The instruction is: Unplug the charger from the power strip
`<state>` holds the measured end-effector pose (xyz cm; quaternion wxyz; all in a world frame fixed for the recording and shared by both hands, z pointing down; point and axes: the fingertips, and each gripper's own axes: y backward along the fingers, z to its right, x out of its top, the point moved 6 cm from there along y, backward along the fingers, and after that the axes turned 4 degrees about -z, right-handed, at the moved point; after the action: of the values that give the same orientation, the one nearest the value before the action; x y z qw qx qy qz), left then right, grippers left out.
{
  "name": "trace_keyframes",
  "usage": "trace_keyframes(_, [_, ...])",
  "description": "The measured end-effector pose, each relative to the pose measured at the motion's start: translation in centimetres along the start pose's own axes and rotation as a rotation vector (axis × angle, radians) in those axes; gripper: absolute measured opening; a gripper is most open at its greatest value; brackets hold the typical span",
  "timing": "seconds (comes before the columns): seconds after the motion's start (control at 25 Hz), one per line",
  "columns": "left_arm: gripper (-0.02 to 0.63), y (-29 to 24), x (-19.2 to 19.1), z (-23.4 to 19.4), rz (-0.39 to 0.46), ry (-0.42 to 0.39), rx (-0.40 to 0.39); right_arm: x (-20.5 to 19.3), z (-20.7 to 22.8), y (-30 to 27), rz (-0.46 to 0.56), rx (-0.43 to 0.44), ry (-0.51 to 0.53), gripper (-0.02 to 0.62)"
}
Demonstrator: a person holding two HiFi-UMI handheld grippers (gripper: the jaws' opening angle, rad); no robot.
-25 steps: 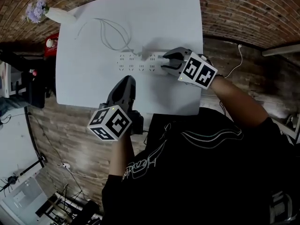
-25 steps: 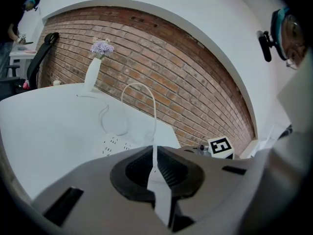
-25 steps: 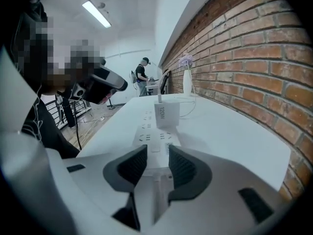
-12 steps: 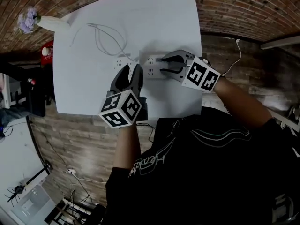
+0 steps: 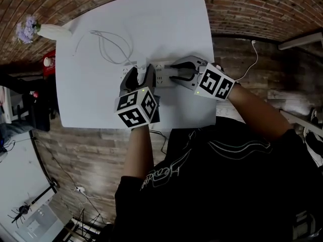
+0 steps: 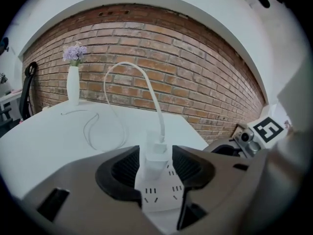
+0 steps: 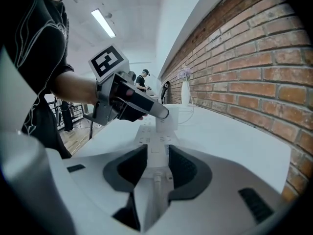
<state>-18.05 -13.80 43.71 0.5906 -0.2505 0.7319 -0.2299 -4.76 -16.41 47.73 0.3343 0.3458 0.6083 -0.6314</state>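
The charger, likely light, rigid and slick, seated tight in the strip on the surface, stands between the left tongs, which have just been opening and don't yet press it; grip its flat sides, while the right tongs clamp the strip's right end.

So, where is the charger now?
In the left gripper view, the charger stands plugged into the power strip at centre, between the jaws of the left gripper, which have just been opening.
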Motion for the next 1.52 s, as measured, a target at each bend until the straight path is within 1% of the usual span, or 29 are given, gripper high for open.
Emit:
trace_keyframes(0.2, [0.198,-0.9,-0.2,-0.2,-0.017,-0.016,0.055,0.0,-0.1,0.1,0.013,-0.006,0.001,0.115])
trace_keyframes(0.32, [0.16,-1.4,-0.5,-0.2,-0.027,-0.042,0.085,0.0,-0.1,0.0,0.014,-0.007,0.0,0.115])
trace_keyframes(0.48, [0.135,-1.5,-0.7,0.2,-0.013,-0.085,0.113,0.0,-0.1,0.1,0.015,-0.008,0.001,0.115])
trace_keyframes(0.6, [0.133,-1.5,-0.7,0.1,-0.01,-0.087,0.095,-0.1,-0.1,0.1,0.016,-0.009,0.0,0.114])
trace_keyframes(0.76, [0.141,-1.5,-0.6,-0.3,-0.026,0.008,0.036,-0.1,-0.1,0.1,0.017,-0.01,0.0,0.114])
trace_keyframes(0.8, [0.141,-1.5,-0.6,-0.4,-0.029,0.013,0.03,0.0,-0.1,0.1,0.017,-0.01,0.001,0.114])
trace_keyframes(0.88, [0.14,-1.5,-0.6,-0.3,-0.032,-0.016,0.044,-0.1,-0.1,0.1,0.017,-0.013,0.001,0.114])
trace_keyframes(1.0, [0.133,-1.4,-0.5,0.1,-0.033,-0.083,0.102,-0.1,-0.1,0.0,0.017,-0.013,-0.001,0.114])
trace_keyframes(1.08, [0.133,-1.2,-0.5,0.3,-0.033,-0.096,0.125,0.0,-0.1,0.1,0.018,-0.01,-0.001,0.114])
trace_keyframes(1.16, [0.133,-1.2,-0.4,0.4,-0.035,-0.096,0.128,0.0,-0.1,0.1,0.018,-0.009,0.0,0.114])
trace_keyframes(1.24, [0.133,-1.3,-0.4,0.2,-0.045,-0.056,0.095,0.0,-0.1,0.2,0.017,-0.011,0.001,0.114])
trace_keyframes(1.32, [0.14,-1.3,-0.5,-0.3,-0.059,0.029,0.037,-0.1,-0.1,0.1,0.018,-0.012,0.0,0.114])
trace_keyframes(1.36, [0.144,-1.3,-0.5,-0.5,-0.065,0.054,0.019,-0.1,-0.1,0.1,0.018,-0.011,-0.001,0.114])
trace_keyframes(1.4, [0.144,-1.3,-0.5,-0.6,-0.07,0.054,0.015,-0.1,-0.1,0.0,0.018,-0.011,-0.002,0.114])
trace_keyframes(1.44, [0.143,-1.3,-0.5,-0.5,-0.072,0.034,0.024,-0.1,-0.1,0.0,0.018,-0.011,-0.002,0.114])
trace_keyframes(1.52, [0.137,-1.3,-0.4,-0.2,-0.07,-0.032,0.069,-0.1,-0.1,0.1,0.018,-0.014,0.0,0.114])
